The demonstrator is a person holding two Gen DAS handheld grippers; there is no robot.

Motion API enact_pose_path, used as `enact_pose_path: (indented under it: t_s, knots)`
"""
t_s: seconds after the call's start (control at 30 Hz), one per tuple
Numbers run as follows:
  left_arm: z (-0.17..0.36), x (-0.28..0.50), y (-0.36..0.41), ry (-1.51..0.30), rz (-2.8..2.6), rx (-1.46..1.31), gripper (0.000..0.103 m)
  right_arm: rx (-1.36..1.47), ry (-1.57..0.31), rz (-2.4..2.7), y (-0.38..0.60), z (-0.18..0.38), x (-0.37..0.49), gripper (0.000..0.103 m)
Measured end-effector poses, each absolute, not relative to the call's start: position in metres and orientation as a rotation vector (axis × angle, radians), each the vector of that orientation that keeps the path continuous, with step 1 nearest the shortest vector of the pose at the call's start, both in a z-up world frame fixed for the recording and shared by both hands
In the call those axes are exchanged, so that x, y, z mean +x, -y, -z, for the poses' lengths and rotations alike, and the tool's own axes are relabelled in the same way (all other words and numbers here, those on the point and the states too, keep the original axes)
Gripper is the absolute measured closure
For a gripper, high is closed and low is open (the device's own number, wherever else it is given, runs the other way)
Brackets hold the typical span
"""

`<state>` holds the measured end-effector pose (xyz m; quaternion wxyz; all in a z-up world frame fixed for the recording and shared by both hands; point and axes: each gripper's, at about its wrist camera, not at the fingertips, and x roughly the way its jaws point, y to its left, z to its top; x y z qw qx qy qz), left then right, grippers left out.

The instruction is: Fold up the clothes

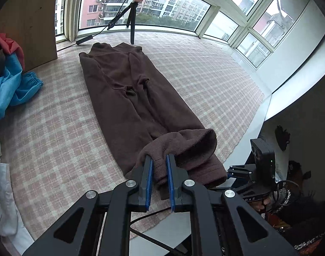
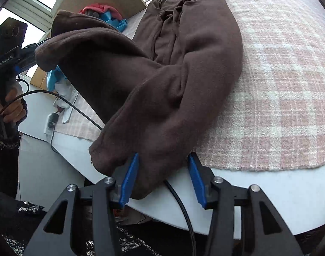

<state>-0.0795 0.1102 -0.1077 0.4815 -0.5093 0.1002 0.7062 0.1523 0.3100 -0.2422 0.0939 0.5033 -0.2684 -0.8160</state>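
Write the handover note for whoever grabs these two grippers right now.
Left gripper: shut on the near hem of the brown garment, which it holds lifted.
Right gripper: jaws open, the other hem corner loose between them, not pinched.
The garment lies lengthwise on the checked blanket, sleeves already folded in. A pile of blue and red clothes waits beside it.
Left to do: pinch the right corner, carry the hem up toward the collar, then do the pile.

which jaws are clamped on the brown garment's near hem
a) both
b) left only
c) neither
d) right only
b: the left gripper pinches a fold of the brown garment between its pads, while the right gripper stands with jaws apart, its right pad clear of the cloth.
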Motion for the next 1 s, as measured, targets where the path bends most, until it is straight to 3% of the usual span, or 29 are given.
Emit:
enact_pose_path:
  t_s: [0.07,0.17,0.2,0.3,0.4,0.47,0.57,0.67,0.83,1.0]
  knots:
    - [0.114,-0.061,-0.104,-0.272,-1.698,-1.252,0.092,1.450,0.826,2.423,-0.310,0.243,0.156,0.053]
    - [0.128,-0.037,-0.096,-0.292,-1.646,-1.292,0.092,1.453,0.951,2.324,-0.319,0.245,0.155,0.084]
    - [0.131,-0.030,-0.093,-0.288,-1.630,-1.305,0.092,1.475,0.983,2.296,-0.325,0.243,0.156,0.089]
    - [0.131,-0.019,-0.087,-0.198,-1.599,-1.355,0.092,1.481,1.012,2.229,-0.344,0.211,0.164,0.091]
    - [0.150,0.006,-0.089,-0.276,-1.542,-1.394,0.089,1.516,0.975,2.217,-0.362,0.169,0.171,0.091]
    - [0.163,0.023,-0.090,-0.330,-1.503,-1.419,0.073,1.568,0.923,2.223,-0.366,0.159,0.174,0.088]
    - [0.186,0.043,-0.087,-0.413,-1.475,-1.473,0.072,1.737,0.729,2.279,-0.357,0.170,0.178,0.051]
    - [0.184,0.043,-0.082,-0.404,-1.531,-1.451,0.072,1.714,0.629,2.478,-0.354,0.176,0.192,0.051]
    - [0.160,0.035,-0.106,-0.380,-1.573,-1.330,0.072,1.548,0.584,2.533,-0.325,0.184,0.184,0.063]
    - [0.175,0.036,-0.120,-0.429,-1.557,-1.311,0.072,1.663,0.213,2.534,-0.266,0.201,0.163,0.061]
